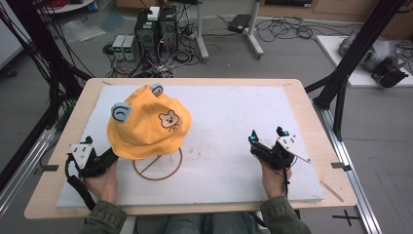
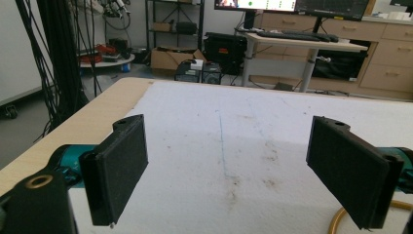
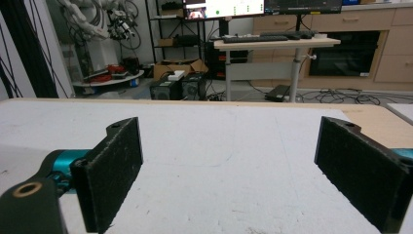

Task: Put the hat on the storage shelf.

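Observation:
A yellow bucket hat with a bear face and two grey-blue ears sits raised above a wooden ring base at the board's left. My left gripper is at the hat's lower left brim, held in a hand. In the left gripper view its jaws stand wide open over bare board, with a curve of the ring at the lower right. My right gripper rests at the board's right front, well away from the hat. Its jaws are open with nothing between them.
A stained white foam board covers most of the wooden table. Computer boxes and cables lie on the floor beyond the far edge. A black frame post stands at the right. A desk with monitors is farther off.

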Available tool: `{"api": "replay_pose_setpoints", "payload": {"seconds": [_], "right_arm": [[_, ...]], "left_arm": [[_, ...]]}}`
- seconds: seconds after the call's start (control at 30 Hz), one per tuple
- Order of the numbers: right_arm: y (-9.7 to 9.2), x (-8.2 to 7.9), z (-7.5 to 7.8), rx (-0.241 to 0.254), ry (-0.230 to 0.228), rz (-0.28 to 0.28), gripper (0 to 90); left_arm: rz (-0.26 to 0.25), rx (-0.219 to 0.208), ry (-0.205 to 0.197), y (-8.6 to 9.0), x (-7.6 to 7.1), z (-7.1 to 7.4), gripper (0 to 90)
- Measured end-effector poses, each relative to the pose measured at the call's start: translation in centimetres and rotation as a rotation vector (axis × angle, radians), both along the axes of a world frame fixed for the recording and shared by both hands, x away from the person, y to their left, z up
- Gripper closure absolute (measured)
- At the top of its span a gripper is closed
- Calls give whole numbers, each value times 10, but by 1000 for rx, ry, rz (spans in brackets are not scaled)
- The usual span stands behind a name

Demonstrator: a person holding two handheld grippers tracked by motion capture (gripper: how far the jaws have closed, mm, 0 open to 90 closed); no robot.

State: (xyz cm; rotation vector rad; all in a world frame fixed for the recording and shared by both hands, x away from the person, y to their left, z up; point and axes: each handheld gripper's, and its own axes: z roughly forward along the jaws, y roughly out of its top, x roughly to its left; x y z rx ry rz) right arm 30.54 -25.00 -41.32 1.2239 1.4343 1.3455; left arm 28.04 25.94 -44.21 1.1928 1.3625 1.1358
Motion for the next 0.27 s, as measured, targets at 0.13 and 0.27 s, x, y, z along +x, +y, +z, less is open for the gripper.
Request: {"api": "replay_pose_setpoints", "payload": {"seconds": [0.13, 0.27], "right_arm": [[0, 0, 0, 0, 1, -1, 101], [0, 0, 0, 0, 1, 3, 101]], "left_arm": [[-2, 3, 6, 0, 0, -1, 154], [0, 0, 10, 1, 1, -2, 154]]}}
